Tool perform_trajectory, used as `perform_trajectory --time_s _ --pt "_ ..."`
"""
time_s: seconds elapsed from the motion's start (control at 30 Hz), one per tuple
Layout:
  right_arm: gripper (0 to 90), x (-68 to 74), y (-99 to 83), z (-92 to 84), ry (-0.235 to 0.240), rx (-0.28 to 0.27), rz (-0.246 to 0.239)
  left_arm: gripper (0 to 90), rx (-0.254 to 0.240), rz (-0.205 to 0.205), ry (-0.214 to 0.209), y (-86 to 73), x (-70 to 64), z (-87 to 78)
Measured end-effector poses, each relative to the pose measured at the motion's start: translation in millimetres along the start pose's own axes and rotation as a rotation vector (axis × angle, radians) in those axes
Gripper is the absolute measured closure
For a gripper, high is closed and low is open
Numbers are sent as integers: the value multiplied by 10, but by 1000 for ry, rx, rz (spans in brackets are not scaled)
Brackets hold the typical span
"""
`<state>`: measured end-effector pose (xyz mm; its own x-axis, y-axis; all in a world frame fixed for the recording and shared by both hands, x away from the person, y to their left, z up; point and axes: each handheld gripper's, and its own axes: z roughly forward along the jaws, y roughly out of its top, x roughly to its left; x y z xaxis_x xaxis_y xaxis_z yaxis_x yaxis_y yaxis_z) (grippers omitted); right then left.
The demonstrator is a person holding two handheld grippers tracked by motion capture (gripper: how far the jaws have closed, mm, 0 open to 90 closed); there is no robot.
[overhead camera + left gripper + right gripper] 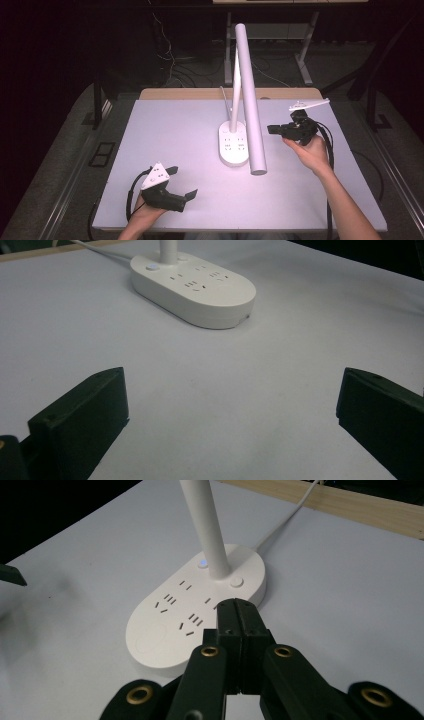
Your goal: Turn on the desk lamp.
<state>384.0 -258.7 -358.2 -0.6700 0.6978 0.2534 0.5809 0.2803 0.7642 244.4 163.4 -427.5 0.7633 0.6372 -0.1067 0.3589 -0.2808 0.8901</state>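
White oval plastic lamp base (197, 612) lies just ahead of the right gripper (239, 614), jaws pressed together empty; left gripper (181, 185), jaws apart, rests farther off.

No lettering, brand name, number or printed sign can be read anywhere in the scene. The lamp base (195, 612) carries only unlabelled socket slots, two round buttons and a small blue indicator light at about 12 o'clock on its top face, by the foot of the pole; none bears a legible marking. The lamp's pole and head are plain white. The counter (175, 140) surface is blank. The black jaws and brass-coloured screw heads of each tool show no stamp or label.
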Motion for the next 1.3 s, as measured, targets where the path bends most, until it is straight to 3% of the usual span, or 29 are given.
perform_trajectory --time_s 0.23,0.37,0.67,0.73,0.77,1.13,1.3 --pt "864 33 -168 -185 11 -16 19 0 -1 0 -3 1 -9 8" --pt "689 59 -262 -274 15 -34 49 0 1 0 -3 2 -8 8" --pt "130 149 -421 -434 -19 -60 80 0 1 2 -4 4 -10 9" --pt "84 173 -466 -457 -28 -59 83 0 0 1 -4 4 -12 9" --pt "8 184 -494 -470 -26 -63 85 0 -1 1 -3 5 -13 9" --pt "0 299 -867 -537 -18 -67 108 0 -1 4 -3 6 -20 12" --pt "0 370 -1049 -534 -26 -76 94 0 3 6 -3 6 -21 10"
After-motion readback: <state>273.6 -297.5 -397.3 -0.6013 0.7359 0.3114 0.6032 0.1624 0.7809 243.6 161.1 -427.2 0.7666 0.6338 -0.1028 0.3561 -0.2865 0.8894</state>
